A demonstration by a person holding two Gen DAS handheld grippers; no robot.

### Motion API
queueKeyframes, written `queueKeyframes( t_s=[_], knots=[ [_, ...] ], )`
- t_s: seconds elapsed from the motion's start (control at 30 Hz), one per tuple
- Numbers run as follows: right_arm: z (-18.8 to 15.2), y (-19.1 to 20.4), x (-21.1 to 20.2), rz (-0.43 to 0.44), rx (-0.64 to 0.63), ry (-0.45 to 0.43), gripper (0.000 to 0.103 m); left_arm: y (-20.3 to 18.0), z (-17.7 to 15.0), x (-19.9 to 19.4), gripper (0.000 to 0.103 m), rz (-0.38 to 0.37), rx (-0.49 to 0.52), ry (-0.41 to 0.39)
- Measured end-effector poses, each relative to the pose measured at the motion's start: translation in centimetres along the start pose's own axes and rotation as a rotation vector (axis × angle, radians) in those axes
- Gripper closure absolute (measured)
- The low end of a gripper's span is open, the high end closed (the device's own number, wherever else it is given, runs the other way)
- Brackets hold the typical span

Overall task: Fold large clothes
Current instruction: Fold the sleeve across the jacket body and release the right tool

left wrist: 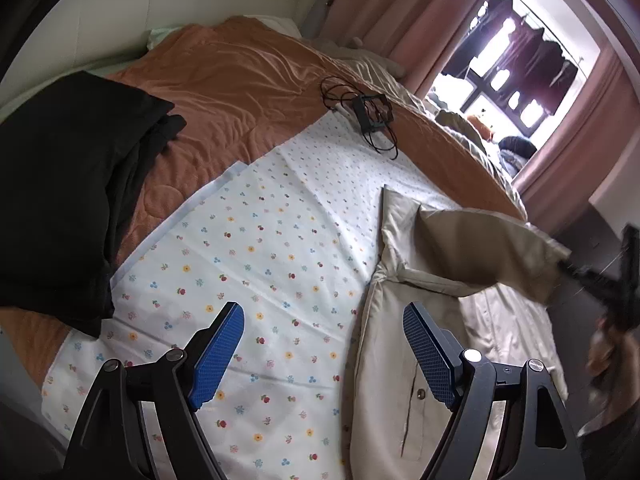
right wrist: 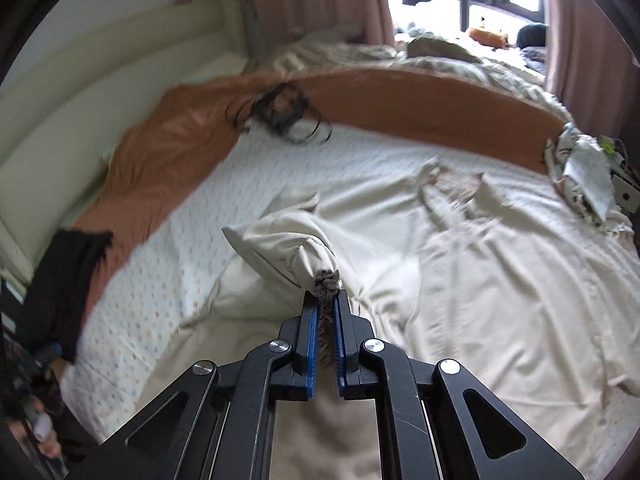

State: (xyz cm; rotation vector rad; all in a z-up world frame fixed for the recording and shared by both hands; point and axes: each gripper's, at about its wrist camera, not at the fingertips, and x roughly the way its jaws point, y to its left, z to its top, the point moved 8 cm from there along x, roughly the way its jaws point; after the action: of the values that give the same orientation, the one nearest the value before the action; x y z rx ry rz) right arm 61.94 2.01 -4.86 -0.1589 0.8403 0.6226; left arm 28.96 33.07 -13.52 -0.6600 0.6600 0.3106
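Observation:
A large beige button-up garment (right wrist: 480, 264) lies spread on the bed over a white floral sheet (left wrist: 256, 248). My right gripper (right wrist: 327, 300) is shut on the bunched cuff of a beige sleeve (right wrist: 296, 248) and holds it lifted above the garment. In the left wrist view the raised sleeve (left wrist: 480, 248) hangs at the right, with my right gripper (left wrist: 592, 276) blurred at its end. My left gripper (left wrist: 324, 320) is open and empty, above the sheet at the garment's left edge (left wrist: 384, 320).
A black folded garment (left wrist: 68, 184) lies on the orange quilt (left wrist: 240, 76) at the left. A black device with cables (left wrist: 370, 114) sits at the sheet's far edge. Crumpled patterned cloth (right wrist: 584, 168) lies at the far right. Pink curtains (left wrist: 408, 4) and a window stand beyond the bed.

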Motion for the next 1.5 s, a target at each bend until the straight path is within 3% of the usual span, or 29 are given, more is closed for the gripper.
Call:
queueKeyframes(
  t_s=[0.23, 0.47, 0.5, 0.57, 0.6, 0.63, 0.67, 1.0, 1.17, 1.23, 1.3, 1.4, 1.5],
  knots=[
    [2.3, -5.8, -3.5, 0.006, 0.106, -0.041, 0.095, -0.3, -0.4, 0.7, 0.02, 0.023, 0.027, 0.017],
    [0.2, -13.8, -1.3, -0.07, 0.234, 0.022, 0.095, -1.1, -1.1, 2.5, 0.02, 0.044, 0.064, 0.045],
    [-0.3, -15.2, -0.8, -0.106, 0.249, 0.034, 0.092, -1.2, -1.2, 2.8, 0.02, 0.047, 0.067, 0.049],
    [-1.5, -17.8, 0.0, -0.172, 0.281, 0.058, 0.076, -1.2, -1.3, 3.4, 0.02, 0.051, 0.072, 0.057],
    [-2.1, -18.8, 0.3, -0.173, 0.3, 0.063, 0.06, -1.3, -1.3, 3.7, 0.02, 0.052, 0.073, 0.06],
    [-2.8, -19.5, 0.6, -0.166, 0.319, 0.062, 0.051, -1.3, -1.3, 3.9, 0.02, 0.052, 0.073, 0.061],
    [-3.3, -20.2, 0.7, -0.164, 0.328, 0.063, 0.05, -1.2, -1.4, 4.3, 0.02, 0.053, 0.074, 0.065],
    [-10.4, -24.0, 7.0, -0.151, 0.408, 0.229, 0.05, -3.4, -2.5, 9.7, 0.02, 0.06, 0.199, 0.144],
    [-11.2, -24.4, 10.3, -0.115, 0.416, 0.231, 0.05, -4.5, -3.1, 12.9, 0.025, 0.047, 0.233, 0.181],
    [-11.3, -24.1, 11.4, -0.107, 0.406, 0.235, 0.05, -4.5, -3.2, 14.0, 0.032, 0.056, 0.249, 0.191],
    [-11.5, -24.0, 12.9, -0.133, 0.379, 0.252, 0.054, -4.3, -3.5, 15.1, 0.038, 0.075, 0.261, 0.213],
    [-11.7, -24.8, 14.0, -0.233, 0.328, 0.255, 0.067, -3.6, -4.0, 16.0, 0.04, 0.093, 0.255, 0.23],
    [-11.6, -25.9, 14.9, -0.272, 0.339, 0.241, 0.067, -3.5, -4.1, 15.7, 0.04, 0.095, 0.262, 0.222]
  ],
)
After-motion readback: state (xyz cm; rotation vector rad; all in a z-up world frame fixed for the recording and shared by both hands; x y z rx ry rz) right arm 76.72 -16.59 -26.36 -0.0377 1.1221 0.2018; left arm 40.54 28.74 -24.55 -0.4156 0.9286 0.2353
